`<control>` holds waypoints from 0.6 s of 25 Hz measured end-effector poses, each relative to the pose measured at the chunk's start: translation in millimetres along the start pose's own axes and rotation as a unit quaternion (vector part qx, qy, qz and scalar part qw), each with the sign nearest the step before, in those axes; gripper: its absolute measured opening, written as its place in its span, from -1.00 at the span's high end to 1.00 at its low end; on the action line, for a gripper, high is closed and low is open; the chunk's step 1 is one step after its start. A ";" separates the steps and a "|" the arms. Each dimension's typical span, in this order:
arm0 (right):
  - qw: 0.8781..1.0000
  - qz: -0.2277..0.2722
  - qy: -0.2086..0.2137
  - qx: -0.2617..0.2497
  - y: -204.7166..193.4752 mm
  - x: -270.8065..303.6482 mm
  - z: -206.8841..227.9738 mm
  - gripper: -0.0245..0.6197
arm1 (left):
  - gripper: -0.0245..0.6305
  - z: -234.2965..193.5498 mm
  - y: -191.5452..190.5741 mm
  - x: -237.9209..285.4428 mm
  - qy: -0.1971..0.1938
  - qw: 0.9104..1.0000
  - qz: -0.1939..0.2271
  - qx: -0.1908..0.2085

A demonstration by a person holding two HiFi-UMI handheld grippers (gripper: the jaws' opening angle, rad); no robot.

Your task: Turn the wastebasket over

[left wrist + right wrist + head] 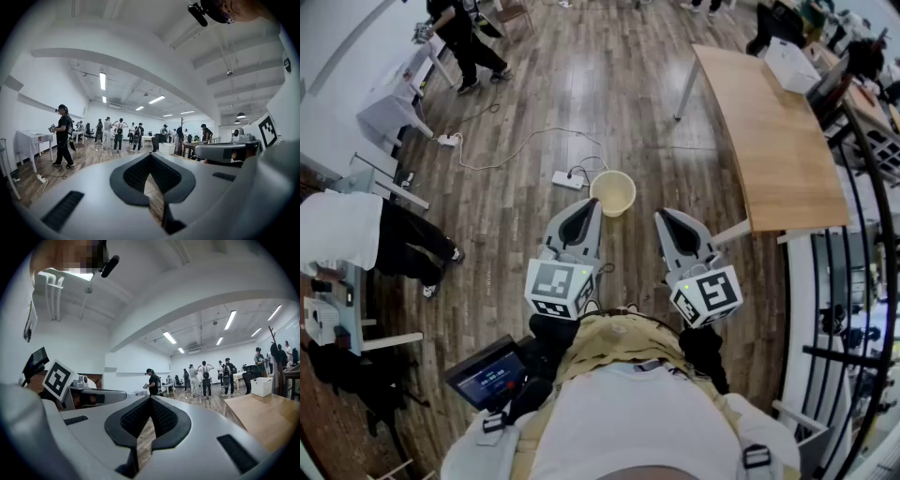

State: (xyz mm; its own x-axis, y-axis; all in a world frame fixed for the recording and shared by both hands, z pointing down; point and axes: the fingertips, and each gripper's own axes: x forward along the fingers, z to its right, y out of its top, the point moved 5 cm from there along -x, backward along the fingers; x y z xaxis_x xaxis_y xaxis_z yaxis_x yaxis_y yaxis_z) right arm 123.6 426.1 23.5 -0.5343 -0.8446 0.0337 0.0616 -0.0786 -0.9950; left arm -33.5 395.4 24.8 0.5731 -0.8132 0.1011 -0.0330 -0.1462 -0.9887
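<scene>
A cream wastebasket (pixel 613 193) stands upright on the wooden floor, its open mouth facing up, just ahead of both grippers. My left gripper (pixel 587 206) is held level near my chest with its tip just short of the basket's left side. It is shut with nothing between its jaws. My right gripper (pixel 666 219) is level to the right of the basket, also shut and empty. In the left gripper view the left gripper (pixel 151 157) points across the room, as the right gripper (pixel 150 399) does in the right gripper view. Neither gripper view shows the basket.
A white power strip (pixel 567 178) with a trailing cable lies on the floor just left of the basket. A long wooden table (pixel 778 141) stands to the right, with a black railing (pixel 862 234) beyond it. White tables (pixel 389 108) and several people are at the left.
</scene>
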 end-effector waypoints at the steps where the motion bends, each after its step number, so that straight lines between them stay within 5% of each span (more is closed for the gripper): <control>1: 1.000 0.002 0.000 0.000 0.4 0.4 3.1 0.86 | 0.92 1.5 0.3 3.8 0.000 1.000 0.001 -0.001; 15: 1.000 -0.001 0.017 0.008 -9.3 -4.8 32.5 0.86 | 0.92 24.4 -10.9 28.9 0.012 1.000 -0.011 0.000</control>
State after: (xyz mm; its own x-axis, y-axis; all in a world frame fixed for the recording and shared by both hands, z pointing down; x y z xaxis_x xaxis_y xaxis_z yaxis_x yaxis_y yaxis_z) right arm 152.9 413.7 35.6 -0.5636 -0.8254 0.0323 0.0744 -0.0896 -0.9932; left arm 3.4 387.3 35.8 0.5544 -0.8226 0.1262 -0.0198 -0.1646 -0.9862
